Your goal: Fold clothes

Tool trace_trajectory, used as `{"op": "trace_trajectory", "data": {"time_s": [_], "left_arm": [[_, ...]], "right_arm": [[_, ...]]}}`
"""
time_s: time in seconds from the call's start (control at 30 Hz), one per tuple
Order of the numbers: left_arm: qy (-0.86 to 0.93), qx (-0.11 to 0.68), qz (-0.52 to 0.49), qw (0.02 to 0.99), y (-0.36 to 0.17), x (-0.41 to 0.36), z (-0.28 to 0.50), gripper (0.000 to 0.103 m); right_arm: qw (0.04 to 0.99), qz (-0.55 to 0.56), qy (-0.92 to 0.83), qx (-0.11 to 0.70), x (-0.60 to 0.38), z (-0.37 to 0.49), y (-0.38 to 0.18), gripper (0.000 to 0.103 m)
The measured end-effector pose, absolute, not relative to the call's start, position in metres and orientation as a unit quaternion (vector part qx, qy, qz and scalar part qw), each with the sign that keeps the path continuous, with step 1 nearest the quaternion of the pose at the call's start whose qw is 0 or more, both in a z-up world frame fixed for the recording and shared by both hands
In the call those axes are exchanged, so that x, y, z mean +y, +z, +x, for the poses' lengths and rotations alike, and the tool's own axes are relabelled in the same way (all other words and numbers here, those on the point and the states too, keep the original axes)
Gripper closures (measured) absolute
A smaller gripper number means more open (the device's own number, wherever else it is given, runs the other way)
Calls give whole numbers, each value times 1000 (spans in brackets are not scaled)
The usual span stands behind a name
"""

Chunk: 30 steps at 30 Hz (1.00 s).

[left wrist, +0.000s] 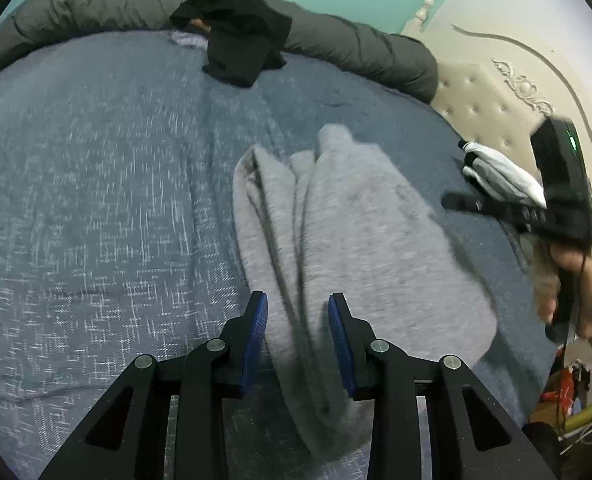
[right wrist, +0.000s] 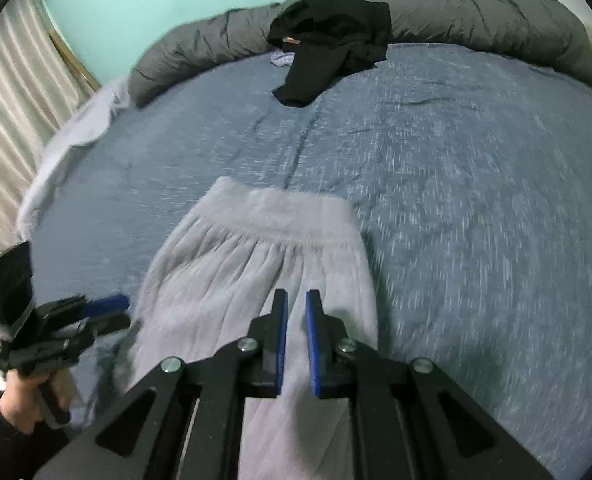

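Grey sweatpants lie lengthwise on the blue bedspread, bunched in long folds. In the right wrist view their elastic waistband is at the far end. My left gripper hovers over the near part of the sweatpants. It is open, pads apart, with cloth showing beneath the gap and nothing pinched. My right gripper is above the sweatpants, its blue pads almost touching. From the left wrist view the right gripper is at the garment's right edge with nothing hanging from it. Both views are motion-blurred.
A black garment lies crumpled at the far side against a rolled dark grey duvet. A white and black garment sits by the beige tufted headboard. The left gripper and a curtain are at the left.
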<state>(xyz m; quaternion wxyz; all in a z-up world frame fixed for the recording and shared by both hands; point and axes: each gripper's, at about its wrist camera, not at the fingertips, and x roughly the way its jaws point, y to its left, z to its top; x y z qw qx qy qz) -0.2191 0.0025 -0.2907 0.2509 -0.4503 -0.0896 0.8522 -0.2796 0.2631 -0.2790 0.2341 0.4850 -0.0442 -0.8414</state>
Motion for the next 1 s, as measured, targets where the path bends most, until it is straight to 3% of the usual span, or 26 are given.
{"op": "trace_trajectory", "data": {"time_s": [0.2,0.47,0.83,1.0], "left_arm": [[855,-101,-438,258,-275,17,-232,69],[846,-54,-463,257,-278,67,-278,69],[830,-58,-507,226,-319,68,-315,74],[842,-80,-485,222,-294,51,-296,72]], "right_arm": [[225,493,-837,-75,279,-265,-296,95],[234,486,-839,-70,283,-263,-301,95],[246,513,-820,-60,276,-277,-326,95],[244,496,-827,-104,301,-274,-302,94]]}}
